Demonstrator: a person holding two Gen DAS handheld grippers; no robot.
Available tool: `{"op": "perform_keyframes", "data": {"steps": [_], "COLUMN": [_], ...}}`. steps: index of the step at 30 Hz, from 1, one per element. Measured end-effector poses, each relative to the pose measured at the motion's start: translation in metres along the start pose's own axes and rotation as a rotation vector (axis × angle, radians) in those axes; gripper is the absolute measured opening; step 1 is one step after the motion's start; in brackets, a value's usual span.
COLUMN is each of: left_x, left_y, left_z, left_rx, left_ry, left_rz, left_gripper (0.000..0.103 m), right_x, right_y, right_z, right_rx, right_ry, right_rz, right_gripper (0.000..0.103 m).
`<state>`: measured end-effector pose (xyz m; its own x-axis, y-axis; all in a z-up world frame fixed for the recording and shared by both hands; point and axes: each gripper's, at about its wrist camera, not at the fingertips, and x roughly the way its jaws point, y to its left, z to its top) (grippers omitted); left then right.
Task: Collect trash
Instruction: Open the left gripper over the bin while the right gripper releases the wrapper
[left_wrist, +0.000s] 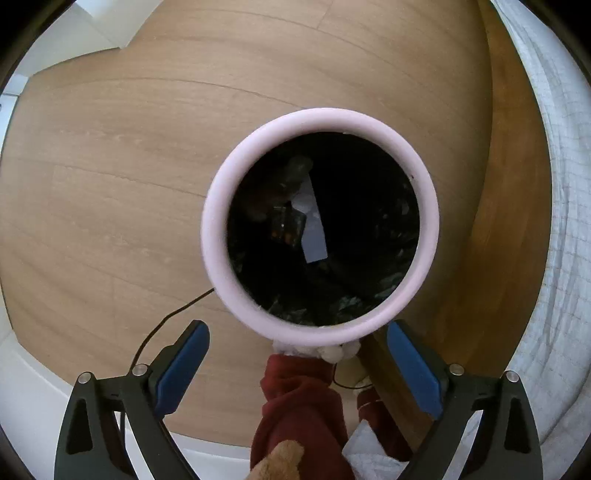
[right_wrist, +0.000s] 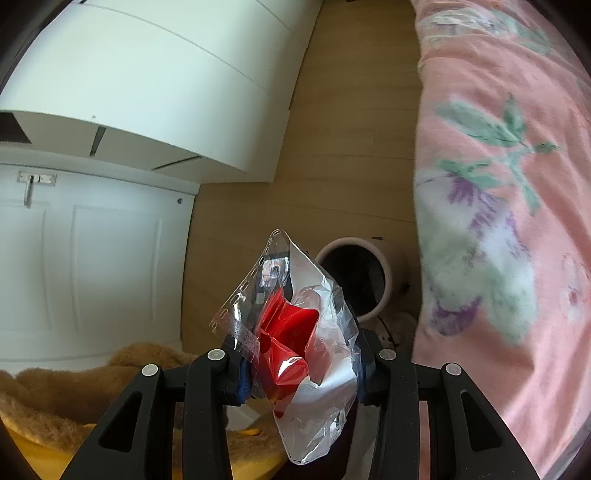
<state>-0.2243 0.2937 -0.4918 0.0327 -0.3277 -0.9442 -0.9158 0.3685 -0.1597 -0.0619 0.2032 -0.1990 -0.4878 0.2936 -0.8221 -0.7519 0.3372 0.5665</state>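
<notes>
Crumpled clear plastic wrapper with red foil inside (right_wrist: 295, 343) is pinched in the right hand-held gripper (right_wrist: 301, 373), lower centre; judged light, floppy, slippery, best held at the bunched middle. Round pale-pink-rimmed bin (left_wrist: 320, 221) sits mid-frame; left hand-held gripper (left_wrist: 299, 365) is spread wide, empty.

Left tool (left_wrist: 297, 363): black triangular frames with cut-out windows, silver screws near the tops, blue pads (left_wrist: 183, 369) at ten and two o'clock. Right tool (right_wrist: 301, 373) matches: black frames, silver screws, blue pads barely showing.
</notes>
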Motion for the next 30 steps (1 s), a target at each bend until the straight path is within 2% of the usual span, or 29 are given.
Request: {"op": "perform_keyframes", "data": {"steps": [5, 12, 17, 23, 25, 26, 27, 30], "left_x": [-0.026, -0.070, -0.084, -0.094, -0.096, -0.097, -0.098, -0.100], "left_y": [0.015, 0.052, 0.070, 0.078, 0.078, 0.077, 0.076, 0.071], "left_z": [-0.031, -0.092, -0.112, -0.114, -0.113, -0.112, -0.111, -0.107], "left_rx": [0.041, 0.021, -0.043, -0.069, -0.065, -0.062, -0.058, -0.046], "left_ry": [-0.066, -0.147, -0.167, -0.191, -0.201, -0.206, -0.209, -0.219], "left_rz": [0.007, 0.011, 0.004, -0.015, -0.018, -0.018, -0.019, -0.021], "left_gripper": [0.097, 0.097, 0.097, 0.097, 0.097, 0.097, 0.097, 0.097], "right_x": [0.031, 0.115, 0.187, 0.231, 0.240, 0.242, 0.242, 0.237], "right_y": [0.011, 0.015, 0.004, -0.007, -0.009, -0.010, -0.012, -0.020], "right_z": [0.013, 0.022, 0.023, 0.024, 0.020, 0.019, 0.017, 0.017], "right_rx": [-0.054, -0.074, -0.081, -0.095, -0.104, -0.111, -0.113, -0.090], "right_ry": [0.038, 0.176, 0.275, 0.271, 0.286, 0.282, 0.274, 0.245], "right_rz": [-0.005, -0.031, -0.118, -0.142, -0.148, -0.163, -0.175, -0.212], "right_gripper": [0.040, 0.040, 0.040, 0.042, 0.056, 0.076, 0.088, 0.089]}}
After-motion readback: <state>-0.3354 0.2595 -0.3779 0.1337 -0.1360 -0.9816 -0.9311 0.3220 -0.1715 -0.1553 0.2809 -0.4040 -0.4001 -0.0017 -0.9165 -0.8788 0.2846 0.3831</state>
